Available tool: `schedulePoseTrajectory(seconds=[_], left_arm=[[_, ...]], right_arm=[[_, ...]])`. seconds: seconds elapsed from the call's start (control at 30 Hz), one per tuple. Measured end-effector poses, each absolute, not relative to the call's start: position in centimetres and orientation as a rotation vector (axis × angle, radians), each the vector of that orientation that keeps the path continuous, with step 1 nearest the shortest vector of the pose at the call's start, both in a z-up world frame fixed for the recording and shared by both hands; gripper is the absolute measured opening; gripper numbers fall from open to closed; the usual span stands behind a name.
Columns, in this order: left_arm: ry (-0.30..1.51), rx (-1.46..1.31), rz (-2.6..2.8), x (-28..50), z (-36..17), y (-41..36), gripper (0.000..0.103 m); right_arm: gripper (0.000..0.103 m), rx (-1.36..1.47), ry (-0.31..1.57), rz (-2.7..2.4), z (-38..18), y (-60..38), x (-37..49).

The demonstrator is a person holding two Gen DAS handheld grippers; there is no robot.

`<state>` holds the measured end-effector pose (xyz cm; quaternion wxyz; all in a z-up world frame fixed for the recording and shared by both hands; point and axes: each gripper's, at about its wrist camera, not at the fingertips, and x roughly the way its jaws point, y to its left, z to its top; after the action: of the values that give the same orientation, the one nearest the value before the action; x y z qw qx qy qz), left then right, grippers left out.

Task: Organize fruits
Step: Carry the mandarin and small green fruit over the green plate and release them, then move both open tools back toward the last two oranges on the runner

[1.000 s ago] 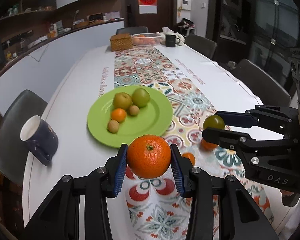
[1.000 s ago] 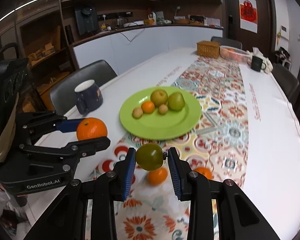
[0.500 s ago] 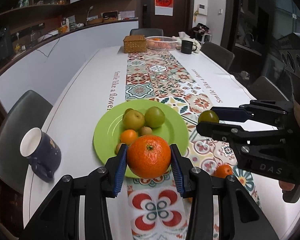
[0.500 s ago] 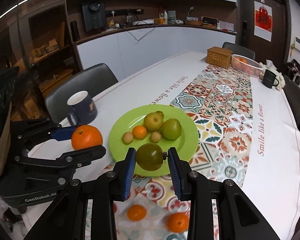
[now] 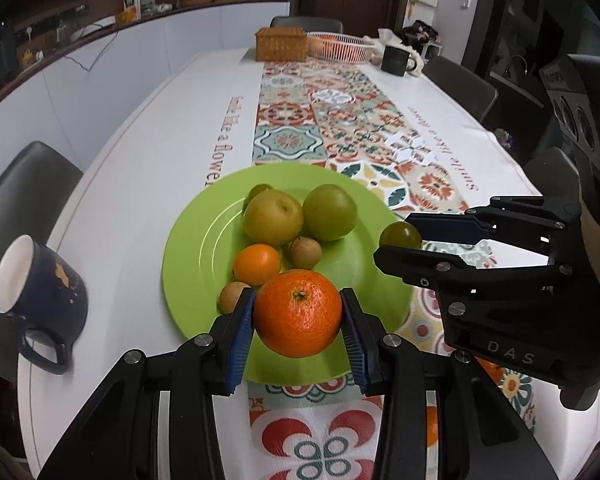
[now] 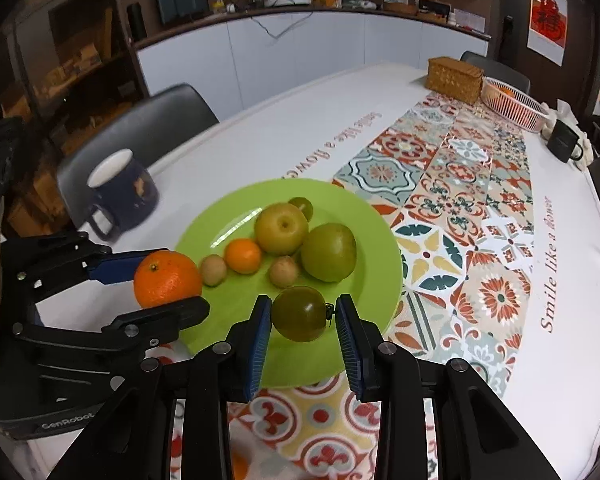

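Both grippers loaded, poised over the near rim of the plate.

The left gripper is clamped on an orange; the right gripper is clamped on a small green fruit. Each fruit hangs above the near edge of the green plate, which lies directly ahead of both tools and below them. 6 fruits already occupy the middle and far part of the plate, so the bare area sits at the near side: the orange is over the near-left portion, the green fruit over the near-right. Judged next move: lower and release, each on its own side. The mug stands well left of the plate.
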<state>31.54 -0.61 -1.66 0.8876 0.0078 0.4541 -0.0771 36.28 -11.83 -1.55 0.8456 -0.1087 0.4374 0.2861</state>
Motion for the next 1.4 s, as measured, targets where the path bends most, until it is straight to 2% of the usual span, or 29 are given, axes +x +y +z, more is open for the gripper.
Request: schedulePoseTrajectory(seconds=[0.3, 0.37, 0.43, 0.47, 0.57, 0.63, 0.7, 1.0, 1.17, 1.4], left_arm=[[0.973, 0.015, -0.159, 32.8, -3.0, -0.5, 0.042], [0.972, 0.019, -0.151, 32.9, -3.0, -0.5, 0.046], [0.957, 0.032, -0.136, 32.7, -2.8, -0.5, 0.057], [0.949, 0.038, -0.124, 32.4, -2.6, -0.4, 0.059], [0.927, 0.058, -0.084, 31.5, -1.8, -0.3, 0.060], [0.906, 0.068, -0.072, 30.8, -1.2, -0.3, 0.064], [0.878, 0.081, -0.051, 29.9, -0.4, -0.3, 0.066], [0.776, 0.100, -0.028, 25.9, 3.2, -1.6, 0.077], [0.739, 0.097, -0.049, 23.3, 4.5, -2.7, 0.079], [0.709, 0.095, -0.065, 20.5, 5.6, -4.0, 0.082]], right_arm=[[0.034, -0.242, 0.974, 0.606, -4.1, -11.3, 37.6], [0.035, -0.242, 0.979, 0.600, -4.4, -11.4, 37.8], [0.043, -0.235, 0.981, 0.587, -4.5, -11.6, 37.9], [0.047, -0.229, 0.977, 0.578, -4.4, -11.9, 37.9], [0.048, -0.224, 0.966, 0.555, -4.1, -12.5, 37.6], [0.049, -0.218, 0.952, 0.540, -3.7, -13.2, 37.0], [0.056, -0.208, 0.931, 0.521, -3.0, -14.0, 36.0], [0.062, -0.151, 0.788, 0.481, 1.5, -16.9, 30.5], [0.068, -0.132, 0.716, 0.465, 3.4, -18.1, 27.5], [0.068, -0.120, 0.672, 0.443, 4.4, -19.7, 24.4]])
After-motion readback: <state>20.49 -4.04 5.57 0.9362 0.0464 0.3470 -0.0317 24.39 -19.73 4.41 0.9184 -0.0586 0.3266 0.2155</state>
